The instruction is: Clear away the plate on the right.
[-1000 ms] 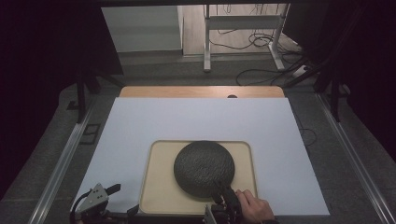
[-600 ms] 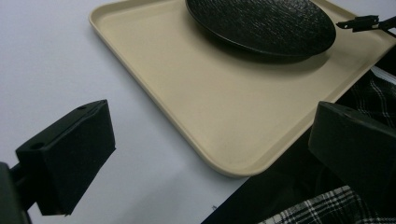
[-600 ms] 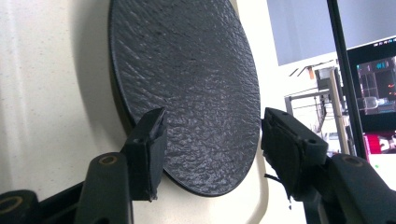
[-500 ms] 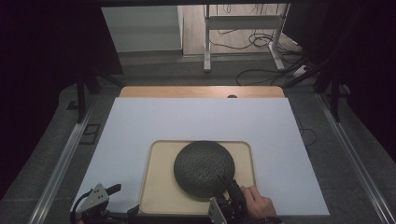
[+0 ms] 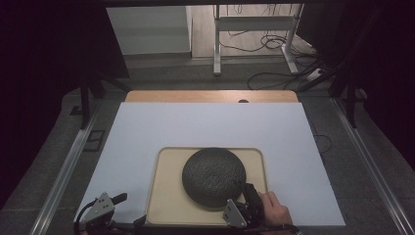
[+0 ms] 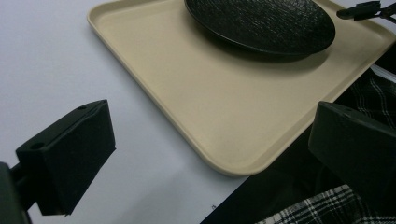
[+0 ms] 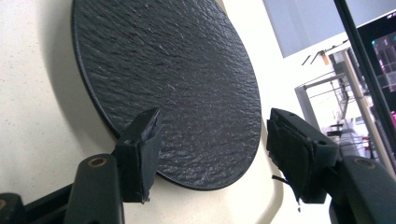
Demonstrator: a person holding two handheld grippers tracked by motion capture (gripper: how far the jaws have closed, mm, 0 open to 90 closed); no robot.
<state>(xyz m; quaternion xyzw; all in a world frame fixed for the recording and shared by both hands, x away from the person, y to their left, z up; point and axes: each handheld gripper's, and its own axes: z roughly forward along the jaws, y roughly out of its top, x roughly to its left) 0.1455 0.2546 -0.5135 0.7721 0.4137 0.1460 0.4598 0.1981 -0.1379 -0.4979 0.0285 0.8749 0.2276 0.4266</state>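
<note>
Just beside the plate [image 5: 214,176] rim, right tongs [image 5: 243,196] gape.

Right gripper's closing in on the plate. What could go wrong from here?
1. The right gripper is open at the near rim of the black plate; its fingers may slip on that thin, low edge.
2. A nudge could slide the plate across the smooth beige tray.
3. The left gripper holds nothing, so the tray is unsteadied.
</note>
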